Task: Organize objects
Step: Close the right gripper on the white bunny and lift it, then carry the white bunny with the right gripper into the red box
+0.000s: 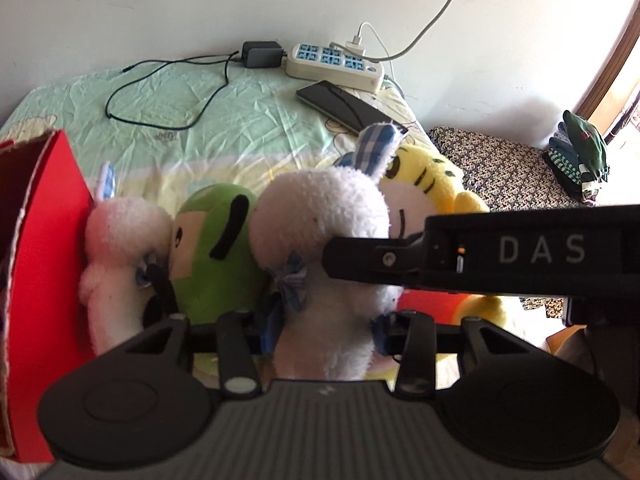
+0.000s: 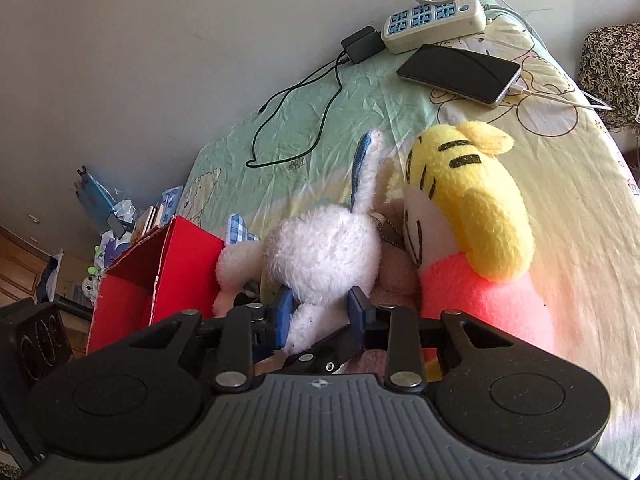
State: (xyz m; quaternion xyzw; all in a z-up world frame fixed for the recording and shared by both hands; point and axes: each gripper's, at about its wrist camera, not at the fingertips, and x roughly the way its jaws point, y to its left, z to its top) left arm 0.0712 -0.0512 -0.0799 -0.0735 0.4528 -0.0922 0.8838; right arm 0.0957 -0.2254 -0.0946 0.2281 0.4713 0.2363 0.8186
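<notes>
Two hand-held grippers, left (image 1: 326, 330) and right (image 2: 320, 312), clamp my white plush rabbit (image 1: 320, 216); "DAS" shows on the right one, whose arm hides the yellow tiger (image 1: 432, 176).

Bright daylight from the right washes out the sheet (image 2: 580, 208), edges bow fisheye-style, and near gripper parts blur.

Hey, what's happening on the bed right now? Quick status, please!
Both grippers, left and right, shut on the same white plush rabbit. Red box open, close by. Green plush and second white rabbit in between.
</notes>
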